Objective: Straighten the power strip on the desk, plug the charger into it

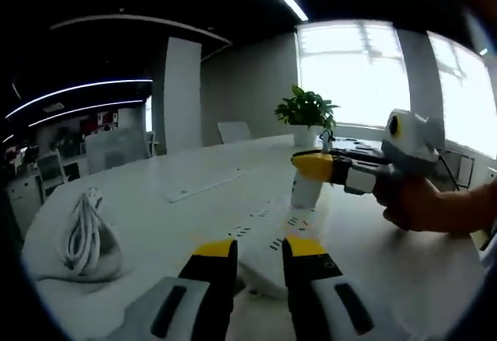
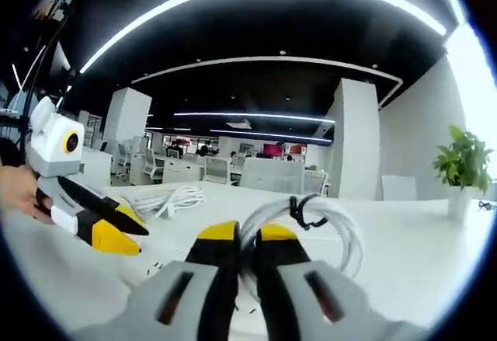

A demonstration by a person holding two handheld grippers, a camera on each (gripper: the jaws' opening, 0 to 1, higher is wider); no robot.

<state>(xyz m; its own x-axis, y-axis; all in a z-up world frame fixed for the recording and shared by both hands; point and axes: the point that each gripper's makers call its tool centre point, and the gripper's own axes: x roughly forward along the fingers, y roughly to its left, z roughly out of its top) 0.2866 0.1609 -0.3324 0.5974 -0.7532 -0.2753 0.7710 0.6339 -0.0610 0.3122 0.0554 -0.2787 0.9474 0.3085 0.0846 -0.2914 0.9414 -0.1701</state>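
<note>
two grippers hang over the white desk [image 1: 155, 201]. the power strip [image 1: 268, 236] lies flat on it, its long axis running away from the left gripper [image 1: 258, 249] toward a potted plant [image 1: 307, 112]. its near end sits right between and just beyond the left fingers, which stand spread with a clear gap and pinch nothing. so the left hand is the nearer one for squaring the strip.

in the left gripper view, the right gripper [image 1: 312, 164] comes in from the right, holding a white block that looks like the charger [image 1: 305, 192] above the strip's far part, hanging down toward the sockets. in the right gripper view, those fingers [image 2: 221, 236] are nearly together on something white, with a coil of white cable [image 2: 311, 228] looping just behind. whether they truly clamp is a judgement. a second bundled cable [image 1: 84, 232] rests well apart.
</note>
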